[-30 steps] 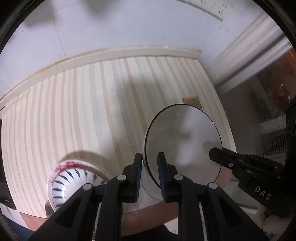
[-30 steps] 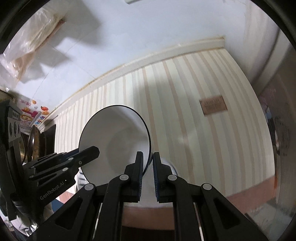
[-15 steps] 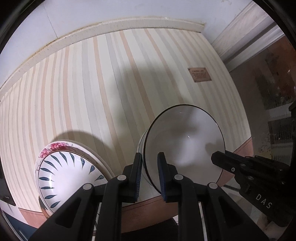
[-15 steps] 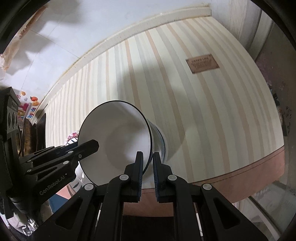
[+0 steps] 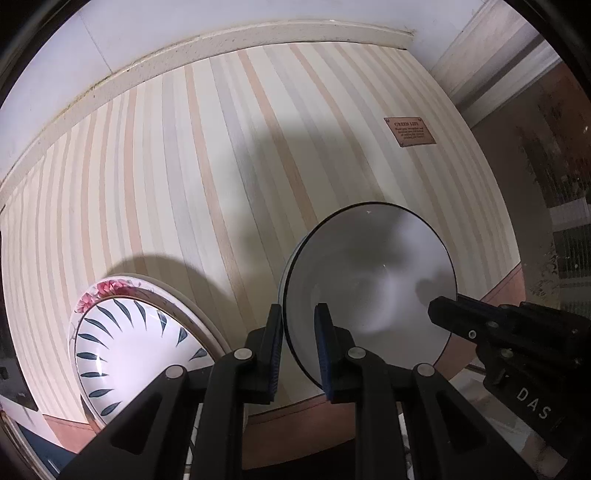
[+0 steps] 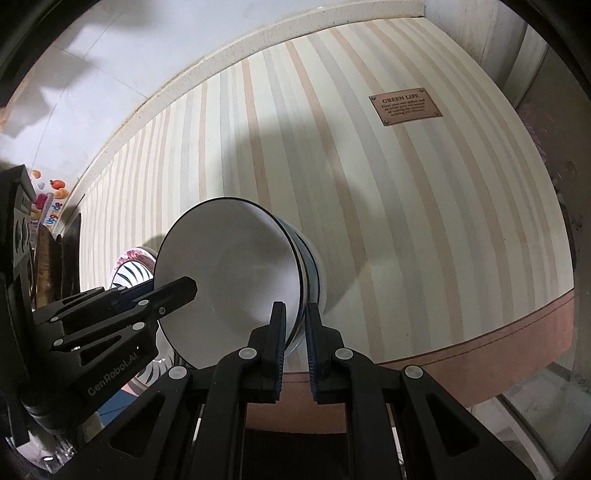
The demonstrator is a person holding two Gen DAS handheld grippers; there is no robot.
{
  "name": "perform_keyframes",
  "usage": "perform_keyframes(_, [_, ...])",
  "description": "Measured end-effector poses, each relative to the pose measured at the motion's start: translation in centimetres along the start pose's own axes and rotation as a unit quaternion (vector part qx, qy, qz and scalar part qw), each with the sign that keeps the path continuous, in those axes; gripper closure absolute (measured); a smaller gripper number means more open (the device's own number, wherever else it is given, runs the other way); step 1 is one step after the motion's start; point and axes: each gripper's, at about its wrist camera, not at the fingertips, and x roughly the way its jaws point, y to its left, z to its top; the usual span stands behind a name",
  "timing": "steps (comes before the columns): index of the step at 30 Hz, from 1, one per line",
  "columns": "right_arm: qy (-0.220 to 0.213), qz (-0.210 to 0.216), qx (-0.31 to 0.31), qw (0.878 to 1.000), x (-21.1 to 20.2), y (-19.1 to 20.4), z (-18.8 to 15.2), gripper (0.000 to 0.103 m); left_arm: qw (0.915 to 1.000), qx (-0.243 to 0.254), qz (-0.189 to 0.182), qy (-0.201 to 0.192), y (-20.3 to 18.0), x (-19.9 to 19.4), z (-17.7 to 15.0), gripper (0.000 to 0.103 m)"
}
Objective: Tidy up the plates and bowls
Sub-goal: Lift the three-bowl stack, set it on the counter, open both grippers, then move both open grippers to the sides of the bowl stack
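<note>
A stack of white bowls with a thin dark rim (image 5: 373, 284) is held by both grippers at opposite rims, low over the striped mat (image 5: 184, 184). My left gripper (image 5: 298, 343) is shut on the left rim. My right gripper (image 6: 295, 338) is shut on the right rim of the same bowl stack (image 6: 236, 280). A plate with blue leaf marks and a pink flower edge (image 5: 129, 347) lies on the mat to the left; it also shows in the right wrist view (image 6: 131, 269). Whether the bowls touch the mat is hidden.
The mat has a brown front border (image 6: 480, 343) and a small brown label (image 6: 404, 106) at its far right. A white wall (image 5: 184, 22) runs behind the mat. Dark kitchen items (image 6: 22, 229) stand at the left edge.
Both grippers have carried the bowl stack down and toward the mat's front edge. The leaf plate has come more into view on the left.
</note>
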Motion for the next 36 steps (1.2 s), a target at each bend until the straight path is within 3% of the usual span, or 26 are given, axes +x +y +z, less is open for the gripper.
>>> perform_keyframes(7, [0.0,-0.001,0.003,1.0,0.1,0.0,0.1,0.091,1.0,0.001,0.001,-0.005,0.1,-0.7,0.0,0.088])
perform_keyframes(12, [-0.017,0.0,0.004,1.0,-1.2,0.2,-0.5,0.09,0.9994,0.007,0.006,-0.034,0.1,-3.5,-1.3,0.088])
perform_keyframes(22, [-0.087,-0.026,-0.023,0.996,-8.4,3.3,-6.4,0.089,0.9943,0.025,-0.004,-0.103,-0.1,-11.4,-6.5,0.087])
perform_keyframes(26, [-0.119,-0.037,-0.024,0.992,-11.6,4.1,-9.1,0.062,0.9906,0.025,-0.007,-0.134,0.1,-14.2,-8.5,0.084])
perform_keyframes(28, [-0.134,-0.045,-0.025,0.99,-13.0,4.4,-10.5,0.056,0.9889,0.026,-0.008,-0.146,0.3,-15.3,-9.4,0.083])
perform_keyframes(30, [-0.147,-0.051,-0.024,0.988,-14.3,4.8,-11.8,0.05,0.9873,0.024,-0.012,-0.157,0.6,-16.3,-10.2,0.079])
perform_keyframes(33, [-0.159,-0.056,-0.024,0.985,-15.8,5.3,-13.6,0.04,0.9846,0.029,-0.012,-0.172,0.8,-17.5,-11.2,0.065])
perform_keyframes(35, [-0.17,-0.064,-0.024,0.983,-16.8,5.6,-14.8,0.034,0.9826,0.032,-0.014,-0.182,0.8,-18.2,-11.9,0.037])
perform_keyframes(36, [-0.175,-0.068,-0.024,0.982,-17.2,5.8,-15.2,0.028,0.9819,0.034,-0.016,-0.186,0.8,-18.5,-12.1,0.031])
